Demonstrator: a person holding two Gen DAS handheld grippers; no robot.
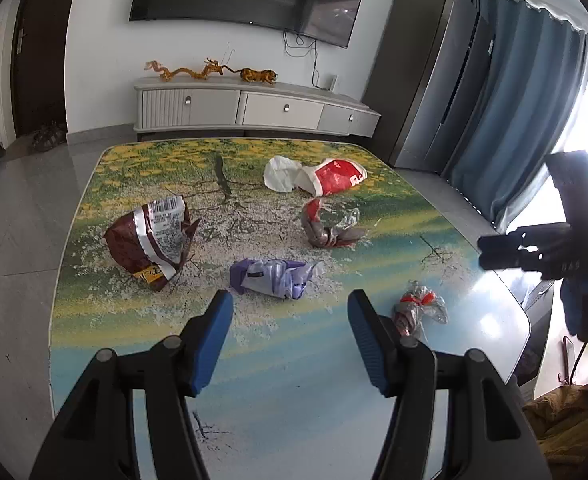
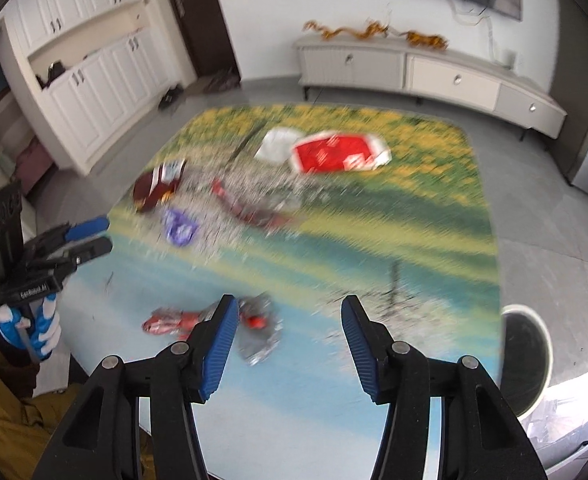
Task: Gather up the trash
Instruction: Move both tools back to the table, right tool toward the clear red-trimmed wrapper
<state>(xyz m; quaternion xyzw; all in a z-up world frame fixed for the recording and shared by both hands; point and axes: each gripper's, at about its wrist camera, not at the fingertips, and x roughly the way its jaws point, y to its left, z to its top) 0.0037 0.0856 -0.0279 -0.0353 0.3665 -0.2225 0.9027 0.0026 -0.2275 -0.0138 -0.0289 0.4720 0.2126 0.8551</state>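
Right, working across from the left: the brown snack bag [image 1: 150,240] sits crumpled and puffed near the table's [image 1: 294,360] left side, and if I clamp only a loose fold it may slide out or tip toward that edge. Just beside it, the purple wrapper [image 1: 274,278] lies straight ahead of my left gripper [image 1: 290,336], whose fingers are spread with nothing between them; thin film like that can skate on the glossy top if I come in too shallow. Further back, the red-and-white paper bag [image 1: 322,176] and the dark crumpled wrapper [image 1: 326,228] are well apart from either tool, so reaching over could sweep the nearer pieces away. Toward the right, the small clear wrapper with red bits [image 2: 258,328] lies just ahead of my right gripper [image 2: 290,340], beside its left finger, jaws also spread and empty. That view is smeared, so I could misjudge the drop and pin the wrapper under a fingertip. It also sits near the table edge, and a nudge might send it over. I believe the round bin [image 2: 528,360] waits at the far right.
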